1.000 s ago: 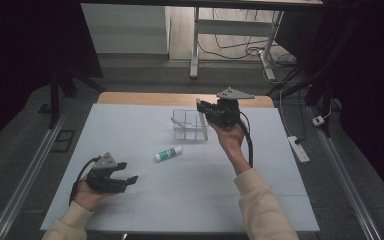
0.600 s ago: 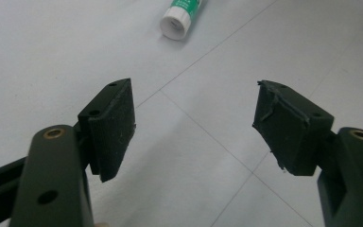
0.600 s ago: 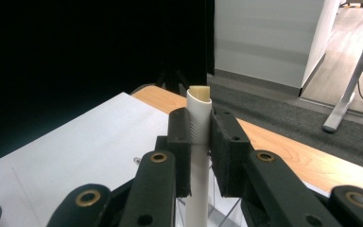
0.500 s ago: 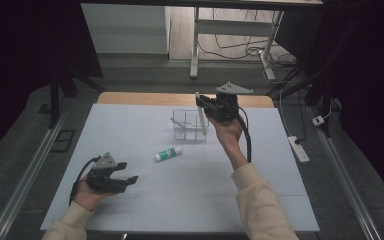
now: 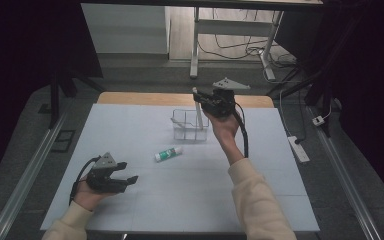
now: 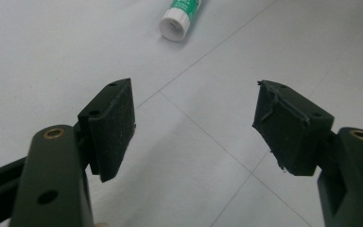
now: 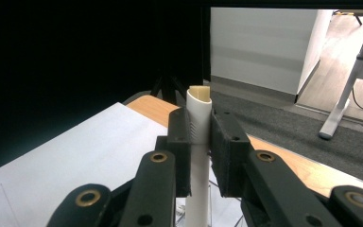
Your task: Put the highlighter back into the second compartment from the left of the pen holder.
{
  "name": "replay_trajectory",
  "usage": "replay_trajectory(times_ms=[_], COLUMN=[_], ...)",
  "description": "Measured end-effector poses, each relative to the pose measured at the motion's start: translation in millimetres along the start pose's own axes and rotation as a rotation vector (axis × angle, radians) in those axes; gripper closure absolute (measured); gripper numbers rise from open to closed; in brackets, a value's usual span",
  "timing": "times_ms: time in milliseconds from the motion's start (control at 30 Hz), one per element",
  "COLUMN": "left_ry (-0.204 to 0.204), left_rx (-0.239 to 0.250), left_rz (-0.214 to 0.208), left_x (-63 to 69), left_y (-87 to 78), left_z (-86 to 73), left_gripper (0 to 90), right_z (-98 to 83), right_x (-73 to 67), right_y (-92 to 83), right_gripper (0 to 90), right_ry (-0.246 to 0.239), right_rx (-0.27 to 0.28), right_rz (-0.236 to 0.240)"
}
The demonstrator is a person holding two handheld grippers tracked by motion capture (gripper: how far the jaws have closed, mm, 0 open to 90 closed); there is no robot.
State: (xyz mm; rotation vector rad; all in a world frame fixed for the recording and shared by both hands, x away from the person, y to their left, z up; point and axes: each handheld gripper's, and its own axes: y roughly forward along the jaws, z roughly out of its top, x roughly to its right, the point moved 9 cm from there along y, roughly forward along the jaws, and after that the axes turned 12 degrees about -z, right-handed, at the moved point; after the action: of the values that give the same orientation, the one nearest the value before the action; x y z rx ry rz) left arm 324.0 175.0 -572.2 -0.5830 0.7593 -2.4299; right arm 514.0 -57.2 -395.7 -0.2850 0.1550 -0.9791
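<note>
Two claws over a white table, one empty, one holding a white tube.

On the left, near the front edge of the table (image 5: 145, 200): left claw (image 5: 125, 177) held low in a hand (image 5: 87, 192), jaws wide apart, nothing between the pads (image 6: 111, 125), pointing toward the glue stick. Just ahead, lying flat on its side in the middle of the table: green and white glue stick (image 5: 168, 154), white cap end toward the left claw, well apart from it. Further right and farther back: clear plastic box (image 5: 187, 127), standing upright on the table. Right above the box: right claw (image 7: 199, 137), raised in the other hand (image 5: 222, 127), jaws pressed tight on a white tube (image 7: 198, 120), tube standing upright, lower end reaching down into the box.
</note>
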Motion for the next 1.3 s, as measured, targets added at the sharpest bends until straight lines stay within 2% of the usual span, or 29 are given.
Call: replay_trajectory(times_ms=[300, 567, 900, 1033, 1300], left_ry=[0.002, 0.003, 0.005, 0.004, 0.002], left_rx=[0.000, 0.003, 0.004, 0.005, 0.001], left_rz=[-0.002, -0.003, -0.008, -0.009, -0.012], left_x=[0.4, 0.6, 1.3, 1.1, 0.1], left_y=[0.1, -0.4, 0.1, -0.7, 0.3], left_z=[0.3, 0.9, 1.2, 1.1, 0.2], left_gripper=[29.7, 29.7, 29.7, 29.7, 29.6], right_z=[3.1, 2.4, 8.9, 7.3, -6.5], right_x=[1.7, -2.4, -2.0, 0.3, 5.2], right_y=[8.3, 23.5, 39.7, 48.5, 63.7], right_gripper=[77.7, 77.7, 77.6, 77.6, 77.5], right_ry=[0.013, 0.023, 0.017, 0.005, 0.030], right_rx=[0.007, 0.007, 0.038, 0.042, 0.009], right_rz=[-0.010, -0.005, -0.016, -0.026, -0.031])
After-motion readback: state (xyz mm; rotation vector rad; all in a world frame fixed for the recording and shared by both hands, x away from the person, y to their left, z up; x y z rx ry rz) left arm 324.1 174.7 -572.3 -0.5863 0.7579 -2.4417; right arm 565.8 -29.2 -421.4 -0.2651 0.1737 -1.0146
